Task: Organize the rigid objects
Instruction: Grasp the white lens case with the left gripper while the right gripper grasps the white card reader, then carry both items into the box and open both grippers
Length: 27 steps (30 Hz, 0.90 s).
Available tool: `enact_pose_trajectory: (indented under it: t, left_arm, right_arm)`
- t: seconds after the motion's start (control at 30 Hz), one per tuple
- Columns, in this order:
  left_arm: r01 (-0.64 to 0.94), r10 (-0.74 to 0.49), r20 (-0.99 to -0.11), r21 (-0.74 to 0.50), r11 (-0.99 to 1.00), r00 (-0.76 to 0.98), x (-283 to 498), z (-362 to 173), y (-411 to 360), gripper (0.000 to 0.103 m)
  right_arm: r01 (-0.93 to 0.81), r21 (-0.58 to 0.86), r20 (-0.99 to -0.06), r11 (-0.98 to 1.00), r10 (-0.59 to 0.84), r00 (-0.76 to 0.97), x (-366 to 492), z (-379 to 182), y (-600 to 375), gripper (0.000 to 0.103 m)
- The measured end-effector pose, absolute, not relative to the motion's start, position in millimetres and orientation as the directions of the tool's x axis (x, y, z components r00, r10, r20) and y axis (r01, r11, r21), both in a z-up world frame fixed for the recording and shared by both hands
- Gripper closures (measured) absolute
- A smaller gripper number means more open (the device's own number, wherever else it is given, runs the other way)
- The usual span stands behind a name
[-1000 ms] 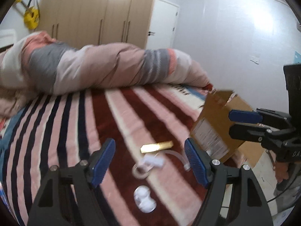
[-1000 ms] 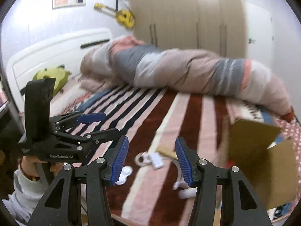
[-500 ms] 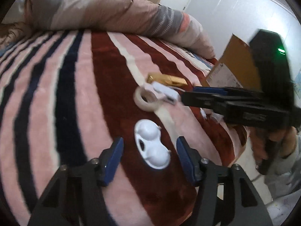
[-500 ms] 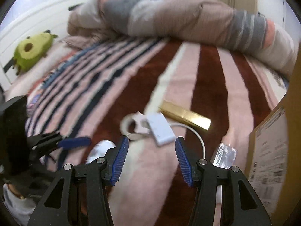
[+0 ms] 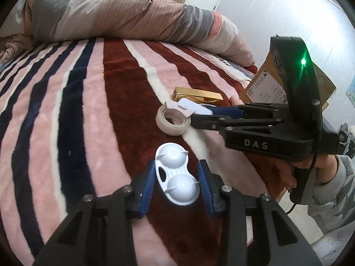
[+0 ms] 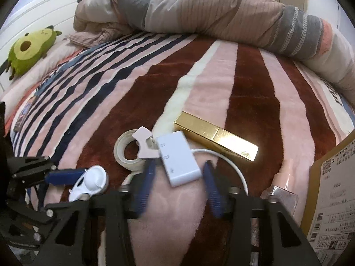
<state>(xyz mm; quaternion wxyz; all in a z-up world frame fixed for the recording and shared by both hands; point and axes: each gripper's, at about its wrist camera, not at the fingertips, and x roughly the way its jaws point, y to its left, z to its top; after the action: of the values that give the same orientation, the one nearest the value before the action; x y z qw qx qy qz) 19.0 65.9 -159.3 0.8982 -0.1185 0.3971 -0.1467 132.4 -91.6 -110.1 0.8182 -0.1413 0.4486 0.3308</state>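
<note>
Left gripper [image 5: 176, 182] jaws open, straddling the white case [image 5: 175, 178] on the blanket [image 5: 88, 110]. Right gripper [image 6: 177, 177] jaws open around the adapter [image 6: 178, 163], apparently without contact.

Both hand-held grippers [image 5: 176, 184] [image 6: 178, 177] open, low

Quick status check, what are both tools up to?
Left tool open around white case. Right tool open around white adapter. Tape roll close by.
</note>
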Motion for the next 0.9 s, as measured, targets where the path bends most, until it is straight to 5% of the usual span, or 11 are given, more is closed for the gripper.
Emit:
enact_pose_trajectory:
  t: [0.43,0.9]
  left_arm:
    - [0.148,-0.281,-0.605,-0.261,0.954,0.745,-12.3,-94.0,78.5,0.068]
    - [0.318,-0.336,-0.434,-0.116,0.941,0.836,-26.3,40.7,18.8,0.068]
  right_arm:
    - [-0.716,0.046,-0.725,0.697,0.517,0.456,85.2,-32.6,-103.8,0.080]
    - [-0.678,0.006,-0.450,0.735,0.607,0.654,44.4,105.7,-188.2,0.080]
